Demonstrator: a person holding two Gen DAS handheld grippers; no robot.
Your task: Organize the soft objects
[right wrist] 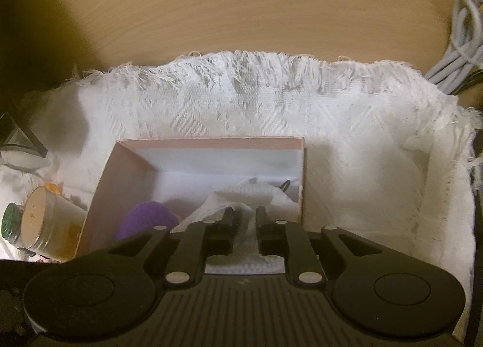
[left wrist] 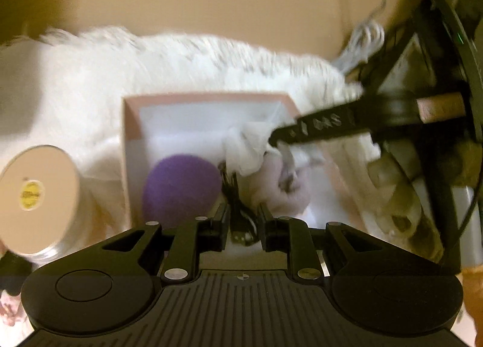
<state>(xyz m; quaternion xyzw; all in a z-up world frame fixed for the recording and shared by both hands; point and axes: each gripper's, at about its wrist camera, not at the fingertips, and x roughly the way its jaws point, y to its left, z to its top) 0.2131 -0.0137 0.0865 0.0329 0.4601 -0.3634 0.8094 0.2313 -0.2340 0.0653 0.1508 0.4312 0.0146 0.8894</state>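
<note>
A pink-rimmed white box (left wrist: pixel 129 135) (right wrist: pixel 211 143) sits on a white fringed cloth (left wrist: pixel 181 60) (right wrist: pixel 271 105). Inside lie a purple woolly ball (left wrist: pixel 181 187) (right wrist: pixel 148 217), a crumpled white cloth (left wrist: pixel 247 148) (right wrist: pixel 259 193) and a pale pink soft thing (left wrist: pixel 280 187). My left gripper (left wrist: pixel 244 217) hangs over the box's near side, shut on a thin black cord (left wrist: pixel 238 226) that trails down into the box. My right gripper (right wrist: pixel 244 217) (left wrist: pixel 276 141) reaches into the box from the right. Its jaws stand slightly apart, with the white cloth bunched in the gap.
A jar with a cream lid (left wrist: pixel 36 196) (right wrist: pixel 36 220) lies left of the box, beside a green-capped bottle (right wrist: pixel 10 220). White cables (left wrist: pixel 362 42) (right wrist: pixel 465 45) coil at the far right on the wooden table (right wrist: pixel 241 15). A person's hand (left wrist: pixel 392 190) holds the right gripper.
</note>
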